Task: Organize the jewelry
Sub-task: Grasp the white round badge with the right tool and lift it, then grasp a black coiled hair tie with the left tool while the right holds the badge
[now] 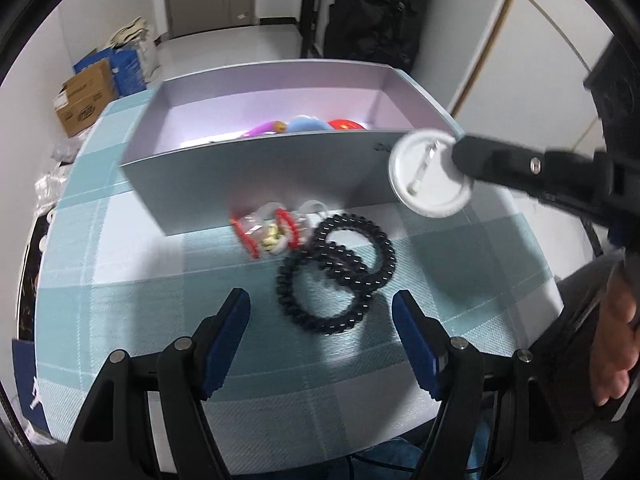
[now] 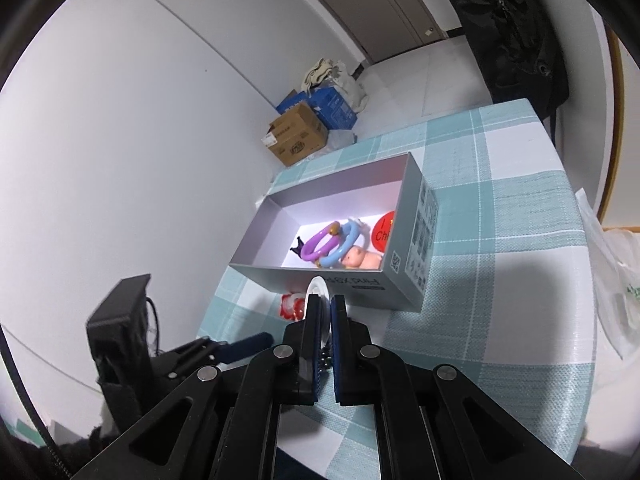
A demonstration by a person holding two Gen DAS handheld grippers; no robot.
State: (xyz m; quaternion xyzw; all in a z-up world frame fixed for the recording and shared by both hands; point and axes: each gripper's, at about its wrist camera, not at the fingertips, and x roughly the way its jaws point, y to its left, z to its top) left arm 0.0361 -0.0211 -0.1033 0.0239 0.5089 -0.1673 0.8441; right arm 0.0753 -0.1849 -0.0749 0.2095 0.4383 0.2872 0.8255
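Observation:
A grey open box (image 1: 256, 176) (image 2: 416, 240) stands on the checked tablecloth and holds purple (image 2: 318, 245) and blue rings (image 2: 348, 240), a red badge (image 2: 382, 230) and a small pink figure (image 2: 362, 260). My right gripper (image 1: 460, 158) (image 2: 325, 304) is shut on a white round pin badge (image 1: 430, 174) (image 2: 318, 290), held in the air beside the box's near wall. Two black beaded bracelets (image 1: 340, 276) and a small clear bag with red trim (image 1: 268, 232) lie on the cloth in front of the box. My left gripper (image 1: 322, 312) is open just short of the bracelets.
The table's (image 2: 500, 280) right edge is close to the box. Cardboard and blue boxes (image 2: 304, 128) stand on the floor beyond the table. A black bag (image 2: 516, 32) hangs at the far right. A plastic bag (image 2: 616, 280) lies off the table's right edge.

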